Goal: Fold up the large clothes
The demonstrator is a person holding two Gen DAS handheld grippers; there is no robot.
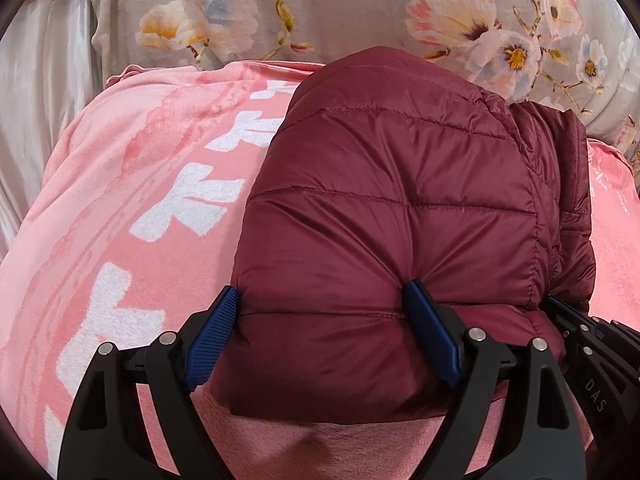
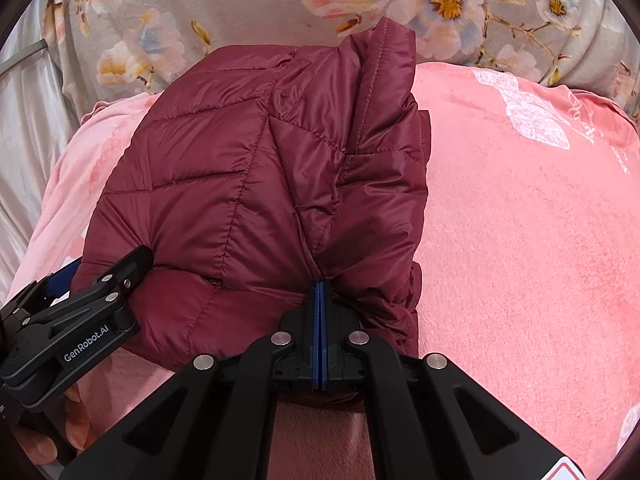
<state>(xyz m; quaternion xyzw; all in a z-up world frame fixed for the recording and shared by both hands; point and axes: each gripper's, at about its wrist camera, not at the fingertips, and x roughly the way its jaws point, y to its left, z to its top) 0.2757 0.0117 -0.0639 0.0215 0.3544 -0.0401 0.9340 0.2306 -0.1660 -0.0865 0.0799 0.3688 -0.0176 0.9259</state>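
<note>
Most folding looks done: the maroon puffer jacket [image 1: 392, 208] lies bundled on the pink blanket [image 2: 520, 240]. Left tool [image 1: 320, 340] spread wide, straddling its near edge; right tool [image 2: 320, 292] closed, pinching a fold.

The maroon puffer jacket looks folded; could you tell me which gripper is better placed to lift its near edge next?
Right: the right gripper is already pinching the maroon puffer jacket's near edge.
</note>
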